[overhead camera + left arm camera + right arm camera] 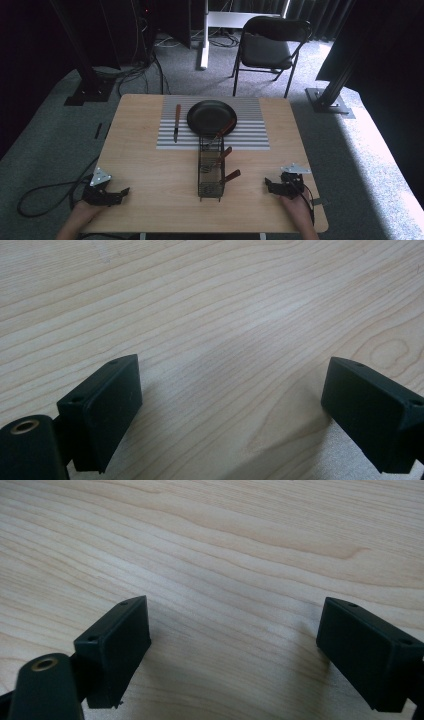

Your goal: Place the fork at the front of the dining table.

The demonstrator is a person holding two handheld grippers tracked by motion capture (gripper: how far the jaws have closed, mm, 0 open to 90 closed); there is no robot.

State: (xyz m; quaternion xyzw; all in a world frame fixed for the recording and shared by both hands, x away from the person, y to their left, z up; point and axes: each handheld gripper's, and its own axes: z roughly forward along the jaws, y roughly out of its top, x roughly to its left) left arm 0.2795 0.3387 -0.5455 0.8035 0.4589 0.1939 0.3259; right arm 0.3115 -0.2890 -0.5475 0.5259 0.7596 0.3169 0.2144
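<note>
Resting near the front edge of a pale wooden surface [150, 165], two hand-held claws lie idle, one on each side of a narrow black wire caddy [210, 170] that stands at the middle. The left claw [120, 191] sits well to the left of the caddy, the right claw [267, 185] well to its right, each pointing inward toward it. Both have their jaws spread wide with only bare wood between them, as the left gripper view [227, 405] and the right gripper view [232, 640] show.

Inside the caddy, three pieces of cutlery with reddish-brown wooden handles [230, 176] lean out toward its right side; their metal ends are hidden in the mesh. Just behind the caddy lies a grey striped placemat [250, 135] with a round black plate [211, 116] on it, and a wooden-handled knife [177, 122] lies on the mat to the left of the plate. A folding chair [267, 47] stands on the carpet far behind the caddy.

Judging by looks, the cutlery is light, stiff and thin. The smooth handles may slip or swivel, so the best hold is probably across the handle's upper part, clear of the wire rim, lifting straight up along the lean.
</note>
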